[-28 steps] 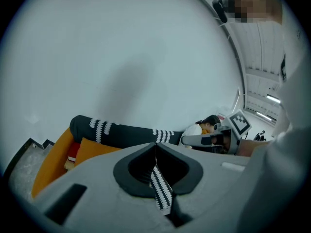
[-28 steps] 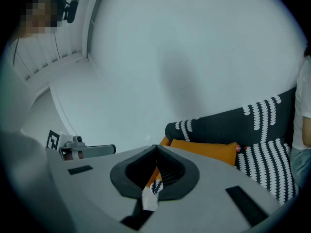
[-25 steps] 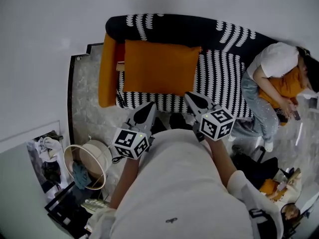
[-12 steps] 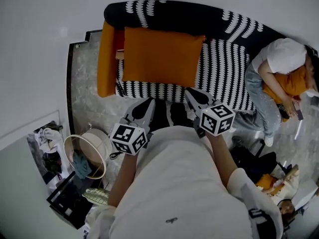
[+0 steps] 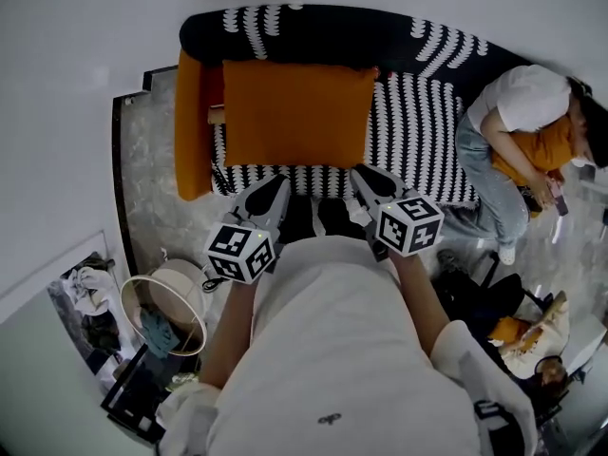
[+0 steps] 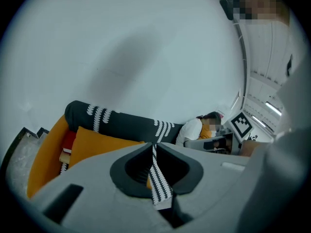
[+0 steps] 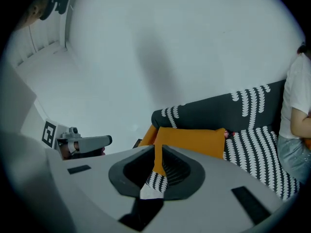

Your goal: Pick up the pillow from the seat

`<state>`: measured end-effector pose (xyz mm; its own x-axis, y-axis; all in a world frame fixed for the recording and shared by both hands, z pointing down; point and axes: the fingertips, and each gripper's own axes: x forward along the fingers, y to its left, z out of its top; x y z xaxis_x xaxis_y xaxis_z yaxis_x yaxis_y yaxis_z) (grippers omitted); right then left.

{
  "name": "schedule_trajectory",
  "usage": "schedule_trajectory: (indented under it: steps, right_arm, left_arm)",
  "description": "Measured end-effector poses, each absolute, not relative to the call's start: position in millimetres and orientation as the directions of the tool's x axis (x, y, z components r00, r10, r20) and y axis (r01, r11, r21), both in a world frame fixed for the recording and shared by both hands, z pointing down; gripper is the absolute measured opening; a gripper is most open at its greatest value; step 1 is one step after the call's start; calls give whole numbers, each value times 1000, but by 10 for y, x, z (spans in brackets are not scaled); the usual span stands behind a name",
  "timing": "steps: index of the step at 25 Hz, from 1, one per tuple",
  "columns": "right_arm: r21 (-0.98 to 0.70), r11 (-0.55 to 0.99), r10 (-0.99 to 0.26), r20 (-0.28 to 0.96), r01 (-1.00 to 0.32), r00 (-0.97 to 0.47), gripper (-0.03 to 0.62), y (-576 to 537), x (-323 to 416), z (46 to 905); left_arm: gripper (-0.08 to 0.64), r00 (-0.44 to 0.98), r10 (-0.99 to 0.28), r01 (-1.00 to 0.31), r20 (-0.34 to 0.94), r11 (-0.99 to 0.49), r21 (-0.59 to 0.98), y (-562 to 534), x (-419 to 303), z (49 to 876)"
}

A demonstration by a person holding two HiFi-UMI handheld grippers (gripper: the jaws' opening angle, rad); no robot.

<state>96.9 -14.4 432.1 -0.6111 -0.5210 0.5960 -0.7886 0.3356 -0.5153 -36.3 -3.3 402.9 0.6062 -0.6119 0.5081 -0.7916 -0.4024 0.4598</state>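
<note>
The left gripper (image 5: pixel 278 186) and right gripper (image 5: pixel 361 176) have their jaws closed and empty. Only the head view shows the whole pillow (image 5: pixel 296 114). A person (image 5: pixel 518 112) occupies the sofa's (image 5: pixel 418 131) right end.

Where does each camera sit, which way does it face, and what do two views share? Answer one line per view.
Head view: on the person's head, looking steeply down at the pillow on the sofa; shows torso, arms, left gripper and right gripper.
Left gripper view: on the left gripper, facing along its shut jaws towards sofa and pillow.
Right gripper view: on the right gripper, facing along its shut jaws towards the pillow.
Shared: both gripper views show the pillow, and each shows the other gripper.
</note>
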Motion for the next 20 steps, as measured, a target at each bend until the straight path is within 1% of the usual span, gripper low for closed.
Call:
schedule_trajectory:
  steps: [5, 7, 9, 16, 20]
  right_arm:
    - [-475, 271, -521, 659, -837, -542, 14, -283, 893, 4426]
    - [-466, 248, -519, 677, -850, -522, 37, -329, 832, 4463]
    - [-460, 227, -517, 690, -858, -507, 82, -381, 752, 4498]
    - [-409, 181, -526, 728, -894, -439, 147, -563, 489, 4636]
    - [-380, 160, -528, 747, -911, -404, 176, -630, 455, 4717]
  left_arm:
    - [15, 648, -592, -760, 480, -454, 466, -298, -533, 4026]
    - [17, 656, -580, -753, 483, -464, 466, -398, -644, 4062]
    - [25, 665, -568, -746, 485, -473, 469, -496, -766, 4108]
    - [99, 699, -506, -715, 505, -500, 488, -762, -1193, 4335]
    - [142, 706, -474, -708, 526, -507, 493, -877, -1348, 4466]
